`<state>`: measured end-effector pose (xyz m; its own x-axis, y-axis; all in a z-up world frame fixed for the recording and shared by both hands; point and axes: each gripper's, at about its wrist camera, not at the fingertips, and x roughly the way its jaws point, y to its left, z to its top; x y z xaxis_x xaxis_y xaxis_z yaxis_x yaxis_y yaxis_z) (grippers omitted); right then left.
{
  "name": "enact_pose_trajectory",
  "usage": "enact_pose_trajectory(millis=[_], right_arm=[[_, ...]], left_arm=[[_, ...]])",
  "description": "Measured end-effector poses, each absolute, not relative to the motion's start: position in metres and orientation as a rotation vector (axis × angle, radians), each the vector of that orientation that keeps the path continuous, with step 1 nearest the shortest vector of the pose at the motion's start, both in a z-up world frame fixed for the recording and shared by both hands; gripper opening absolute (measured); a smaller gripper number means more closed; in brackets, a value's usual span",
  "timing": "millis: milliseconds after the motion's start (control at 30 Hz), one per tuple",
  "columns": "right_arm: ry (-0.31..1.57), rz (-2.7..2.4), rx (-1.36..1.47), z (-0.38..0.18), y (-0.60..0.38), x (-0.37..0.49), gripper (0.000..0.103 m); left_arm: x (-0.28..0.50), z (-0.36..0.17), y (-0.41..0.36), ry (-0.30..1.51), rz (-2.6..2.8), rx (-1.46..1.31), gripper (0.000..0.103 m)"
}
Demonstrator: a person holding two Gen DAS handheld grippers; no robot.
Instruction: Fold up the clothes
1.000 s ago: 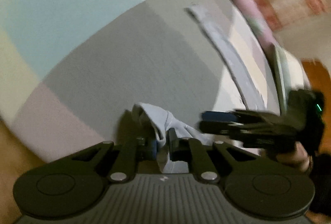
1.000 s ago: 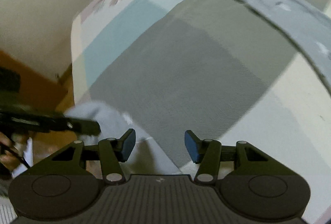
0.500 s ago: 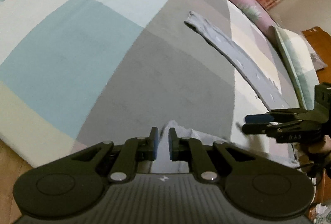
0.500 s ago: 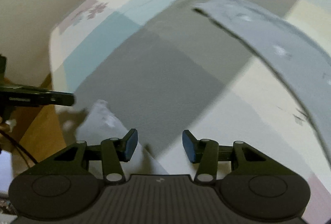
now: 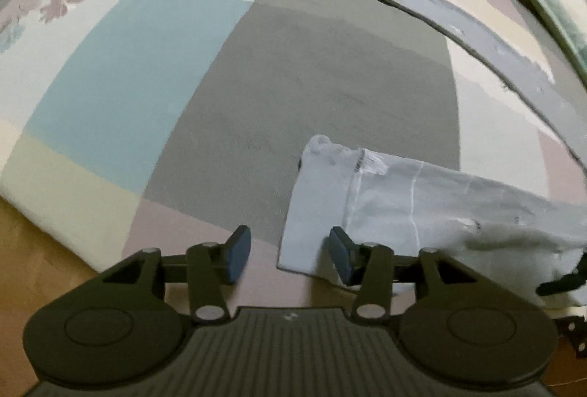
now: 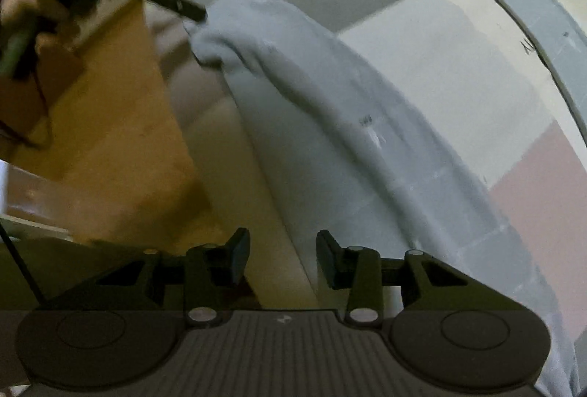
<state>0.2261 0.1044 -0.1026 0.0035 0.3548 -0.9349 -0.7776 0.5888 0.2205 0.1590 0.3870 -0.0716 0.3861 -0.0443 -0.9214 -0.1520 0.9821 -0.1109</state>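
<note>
At the lower middle of the left wrist view, my left hand-held gripper (image 5: pixel 284 252) has just been opening, its jaws apart over the bed (image 5: pixel 146 74); the pale garment's (image 5: pixel 403 213) near corner lies between them, unpinched, and the cloth runs off to the right edge. My right hand-held gripper (image 6: pixel 282 259) has just been closing but stands parted, the same garment's edge just beside its right finger, nothing gripped. I count two cloth pieces: this garment and one grey strip (image 5: pixel 458 19) at upper right.
</note>
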Motion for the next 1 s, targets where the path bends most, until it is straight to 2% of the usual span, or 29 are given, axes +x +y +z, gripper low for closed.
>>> enact_pose_trajectory(millis=[100, 267, 533, 800, 900, 1000], right_arm=[[1.259, 0.895, -0.379, -0.104, 0.096, 0.221, 0.042], [1.192, 0.877, -0.493, -0.103, 0.090, 0.205, 0.040], [1.071, 0.898, -0.679, -0.106, 0.088, 0.192, 0.002], [1.223, 1.033, -0.593, -0.099, 0.080, 0.191, 0.003], [1.215, 0.994, -0.565, -0.098, 0.081, 0.197, 0.014], [1.218, 0.959, -0.460, -0.091, 0.078, 0.210, 0.016]], left_arm=[[0.168, -0.059, 0.379, 1.150, 0.018, -0.156, 0.047], [0.187, -0.052, 0.357, 1.156, -0.097, -0.108, 0.048], [0.190, -0.049, 0.331, 1.191, -0.167, -0.073, 0.048], [0.175, -0.052, 0.339, 1.241, -0.119, -0.087, 0.049], [0.175, -0.058, 0.350, 1.225, -0.060, -0.115, 0.049], [0.178, -0.066, 0.359, 1.217, -0.002, -0.109, 0.049]])
